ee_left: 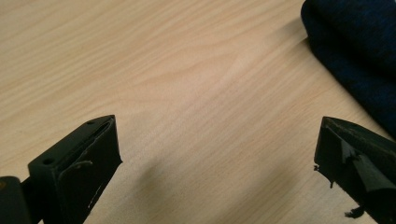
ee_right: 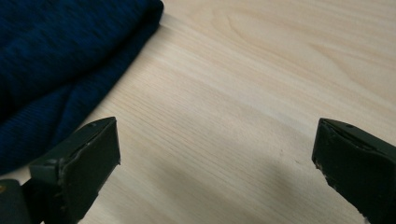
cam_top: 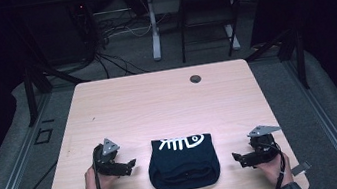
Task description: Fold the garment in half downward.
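From the high view, a dark navy cloth [cam_top: 183, 164] with a white fish-skeleton print along its far edge lies folded on the near middle of the pale wooden worktop [cam_top: 158, 103]. The left tongs [cam_top: 127, 165] sit just to its left and the right tongs [cam_top: 238, 159] just to its right, each held in a hand that comes in from the bottom edge, each pointing inward at the cloth without touching it. A small round dark hole [cam_top: 195, 79] marks the far part of the worktop.

In the left gripper view, the left tongs [ee_left: 217, 156] stand wide apart over bare wood, with nothing between the jaws; the cloth [ee_left: 359, 51] fills the upper right corner (its rounded folded edge faces the jaws).

In the right gripper view, the right tongs [ee_right: 215, 156] are likewise spread wide and hold nothing, with the cloth [ee_right: 56, 60] at the upper left, its edge close beside the left-hand jaw.
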Tool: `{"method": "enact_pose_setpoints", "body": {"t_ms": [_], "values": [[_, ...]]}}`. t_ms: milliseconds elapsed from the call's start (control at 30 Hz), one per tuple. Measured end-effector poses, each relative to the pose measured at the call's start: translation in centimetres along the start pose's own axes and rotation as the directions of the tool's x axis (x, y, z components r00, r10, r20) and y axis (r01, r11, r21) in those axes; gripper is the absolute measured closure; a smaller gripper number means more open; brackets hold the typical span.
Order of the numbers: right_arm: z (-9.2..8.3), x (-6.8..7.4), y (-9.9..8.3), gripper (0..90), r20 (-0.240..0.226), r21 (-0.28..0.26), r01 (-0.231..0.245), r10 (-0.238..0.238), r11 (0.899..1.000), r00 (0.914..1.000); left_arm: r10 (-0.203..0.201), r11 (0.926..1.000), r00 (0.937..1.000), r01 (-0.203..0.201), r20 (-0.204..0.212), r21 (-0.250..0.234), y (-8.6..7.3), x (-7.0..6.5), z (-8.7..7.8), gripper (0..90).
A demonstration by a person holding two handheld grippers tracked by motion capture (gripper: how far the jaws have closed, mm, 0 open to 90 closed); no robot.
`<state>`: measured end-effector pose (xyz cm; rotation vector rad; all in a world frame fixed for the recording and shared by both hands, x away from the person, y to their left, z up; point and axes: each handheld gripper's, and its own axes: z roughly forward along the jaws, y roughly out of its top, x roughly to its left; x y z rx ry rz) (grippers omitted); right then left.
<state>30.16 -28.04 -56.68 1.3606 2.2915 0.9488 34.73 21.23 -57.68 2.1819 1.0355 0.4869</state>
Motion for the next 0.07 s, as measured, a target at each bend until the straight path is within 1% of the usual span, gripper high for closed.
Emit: {"method": "enact_pose_setpoints", "body": {"t_ms": [67], "values": [[0.22, -0.2, -0.16, 0.7, 0.012, 0.014, -0.004, 0.004, 1.0, 0.9999, -0.001, 1.0, 1.0, 0.001, 0.005, 0.009, -0.03, 0.04, 0.11, 0.4]]}}
